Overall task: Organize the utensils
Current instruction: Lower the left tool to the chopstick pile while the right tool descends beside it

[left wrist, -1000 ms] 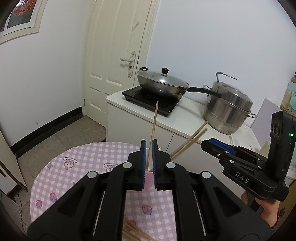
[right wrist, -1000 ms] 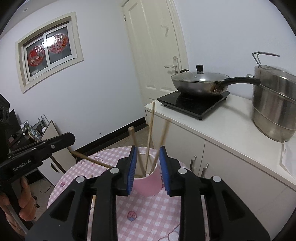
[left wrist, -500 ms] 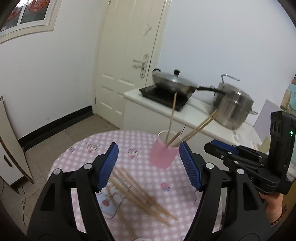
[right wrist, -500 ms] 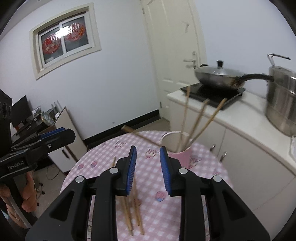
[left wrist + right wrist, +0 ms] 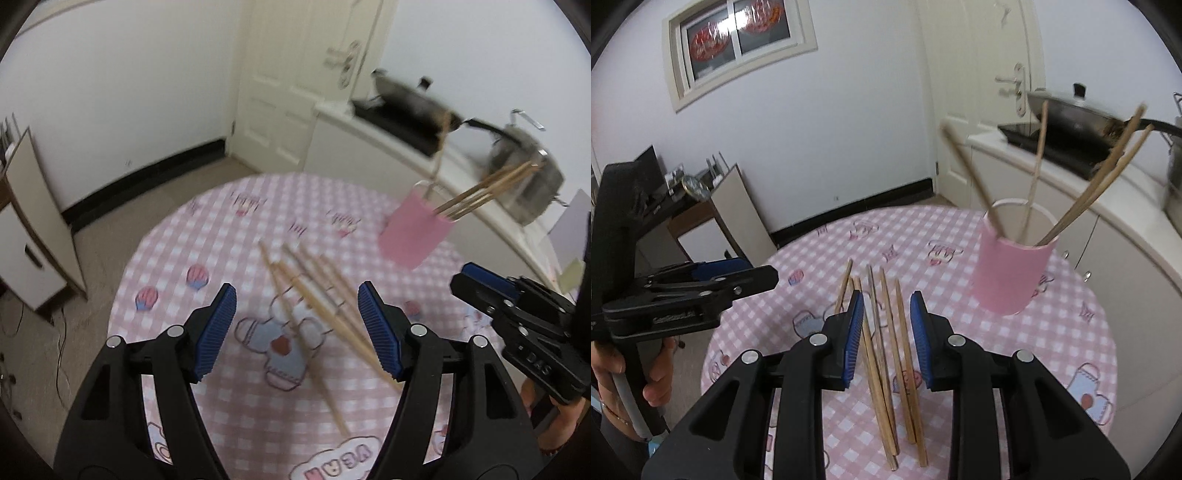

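A pink cup (image 5: 1014,271) stands upright on the round pink checked table (image 5: 1071,332), with several wooden chopsticks leaning in it; it also shows in the left wrist view (image 5: 413,232). Several loose chopsticks (image 5: 886,350) lie side by side on the cloth, seen too in the left wrist view (image 5: 314,299). My left gripper (image 5: 297,325) is open wide and empty above the loose chopsticks. My right gripper (image 5: 886,328) is open and empty, its jaws hovering over the same pile. Each gripper appears in the other's view.
A white counter (image 5: 1089,192) behind the table carries an induction hob with a lidded wok (image 5: 1071,110) and a steel steamer pot (image 5: 524,177). A white door (image 5: 295,81) is at the back. A low cabinet (image 5: 33,236) stands left of the table.
Both grippers have pulled back from the pink cup and tilted down over the loose chopsticks. The left gripper let go of a chopstick, which now stands in the cup, and opened wide.
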The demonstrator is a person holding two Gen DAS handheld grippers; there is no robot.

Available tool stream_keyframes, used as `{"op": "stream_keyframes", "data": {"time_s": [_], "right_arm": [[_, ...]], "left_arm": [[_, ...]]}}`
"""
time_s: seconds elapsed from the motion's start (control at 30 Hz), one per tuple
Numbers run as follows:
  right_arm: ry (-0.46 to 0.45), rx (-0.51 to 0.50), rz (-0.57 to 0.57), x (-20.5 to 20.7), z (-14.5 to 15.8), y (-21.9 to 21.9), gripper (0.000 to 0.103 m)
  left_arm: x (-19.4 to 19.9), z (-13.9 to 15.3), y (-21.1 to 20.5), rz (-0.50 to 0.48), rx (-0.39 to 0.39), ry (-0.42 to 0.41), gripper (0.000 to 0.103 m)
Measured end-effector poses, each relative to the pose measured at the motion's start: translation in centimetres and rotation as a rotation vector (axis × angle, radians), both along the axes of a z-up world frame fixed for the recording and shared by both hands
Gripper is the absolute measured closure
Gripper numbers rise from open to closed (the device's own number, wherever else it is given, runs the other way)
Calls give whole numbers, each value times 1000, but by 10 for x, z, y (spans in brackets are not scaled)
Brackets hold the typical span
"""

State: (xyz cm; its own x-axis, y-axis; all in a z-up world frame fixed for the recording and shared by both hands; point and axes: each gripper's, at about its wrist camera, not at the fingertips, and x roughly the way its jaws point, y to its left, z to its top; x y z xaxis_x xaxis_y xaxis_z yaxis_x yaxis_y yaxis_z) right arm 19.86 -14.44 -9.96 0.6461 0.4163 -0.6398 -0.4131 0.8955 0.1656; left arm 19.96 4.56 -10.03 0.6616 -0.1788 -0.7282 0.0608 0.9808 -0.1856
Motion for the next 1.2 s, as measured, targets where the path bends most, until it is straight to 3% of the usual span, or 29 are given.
{"op": "stream_keyframes", "data": {"time_s": [0.13,0.37,0.87,1.0,1.2], "right_arm": [[51,-38,9,13,-24,12,78],[138,-79,14,41,-58,22,78],[202,-167,56,81,-89,34,79],[185,-228,70,87,-95,43,88],[190,-226,68,97,-96,41,97]], "left_arm": [[18,-29,7,22,-7,90,35],[42,-61,13,41,-4,166,35],[81,-84,7,43,10,215,36],[90,-87,7,49,21,230,44],[101,-92,4,51,51,247,54]]}}
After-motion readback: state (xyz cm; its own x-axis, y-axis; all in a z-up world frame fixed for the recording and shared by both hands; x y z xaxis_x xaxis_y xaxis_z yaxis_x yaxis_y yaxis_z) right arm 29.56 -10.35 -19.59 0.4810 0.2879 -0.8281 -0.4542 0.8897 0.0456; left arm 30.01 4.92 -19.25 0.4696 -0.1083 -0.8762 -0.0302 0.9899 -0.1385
